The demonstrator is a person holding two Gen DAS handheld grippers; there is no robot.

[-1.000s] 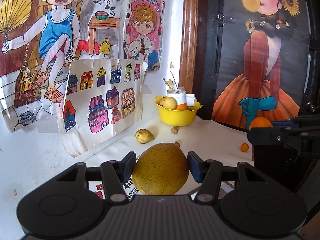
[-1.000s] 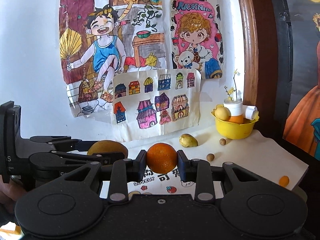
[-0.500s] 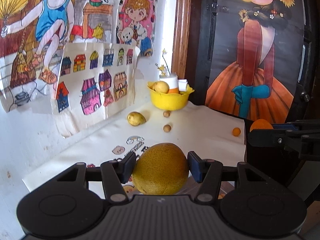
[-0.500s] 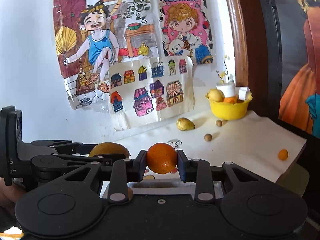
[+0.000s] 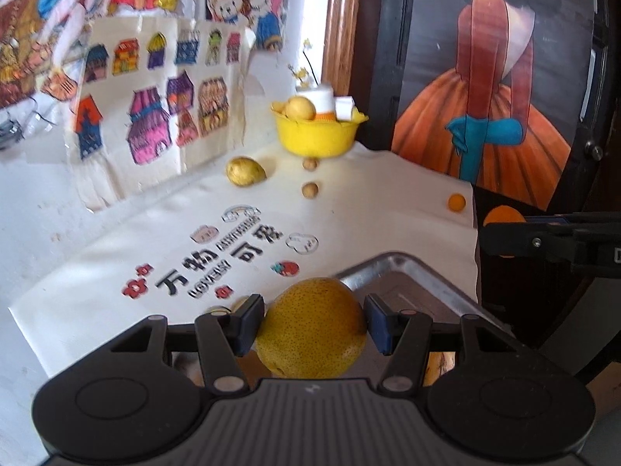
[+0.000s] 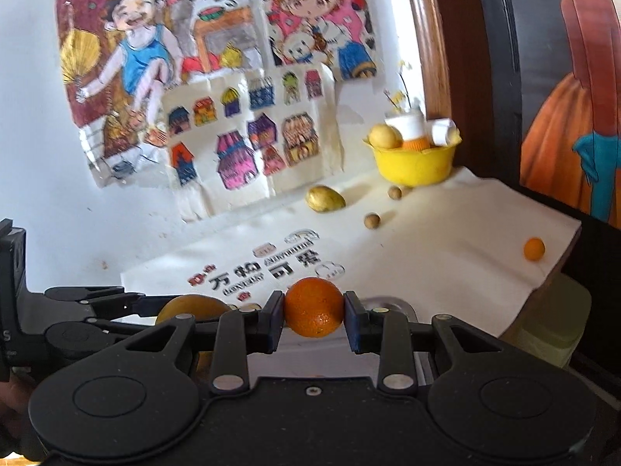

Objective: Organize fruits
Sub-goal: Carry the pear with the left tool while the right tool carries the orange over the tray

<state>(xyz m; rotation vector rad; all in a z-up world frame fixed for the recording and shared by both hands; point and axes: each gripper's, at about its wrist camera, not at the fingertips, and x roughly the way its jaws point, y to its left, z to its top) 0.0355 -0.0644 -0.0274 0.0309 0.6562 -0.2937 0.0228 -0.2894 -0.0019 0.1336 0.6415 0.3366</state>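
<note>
Left gripper point(image 5: 314, 324) clamps the pear point(image 5: 312, 328), right gripper point(image 6: 313, 320) clamps the orange point(image 6: 313, 306), both above the near tray point(image 5: 419, 275), probably for sorting there.

Cloth point(image 5: 388, 202) mid-area mostly free; bowl point(image 5: 314, 136) blocks corner.

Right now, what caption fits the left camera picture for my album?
Left gripper holds a pear above a metal tray, yellow bowl behind.

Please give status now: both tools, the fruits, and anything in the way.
Left tool shut on yellow pear. Right tool shut on orange. Both above metal tray. Nothing seen blocking it.
</note>
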